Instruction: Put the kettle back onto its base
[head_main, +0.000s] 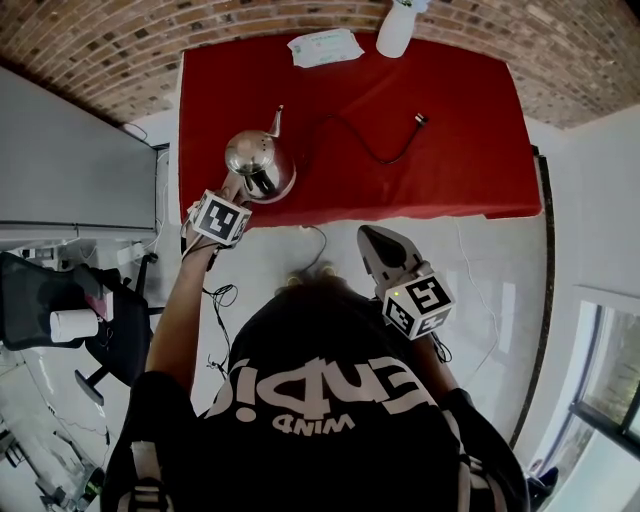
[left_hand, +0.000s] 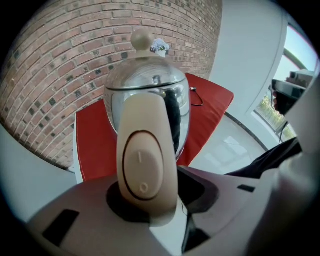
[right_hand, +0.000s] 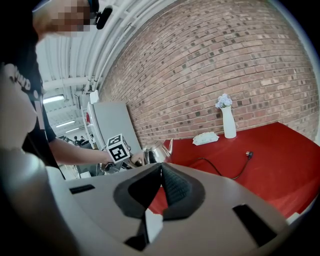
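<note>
**Hazard:** kettle (head_main: 258, 160) stands upright near the front left corner of the red counter (head_main: 450, 150). Whether it sits square on its base cannot be told. A claw pulled away crookedly could snag the handle (left_hand: 147, 160) and tip or drag the kettle toward the edge.

**Left claw** (left_hand: 155, 200): jaws apart around the handle, with a gap at one side, not clamping.

**Right claw** (right_hand: 160, 172): jaws together, empty, well apart from the kettle.

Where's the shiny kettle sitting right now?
In the head view the kettle is at the red table's near-left corner, its handle between the left gripper's jaws.
</note>
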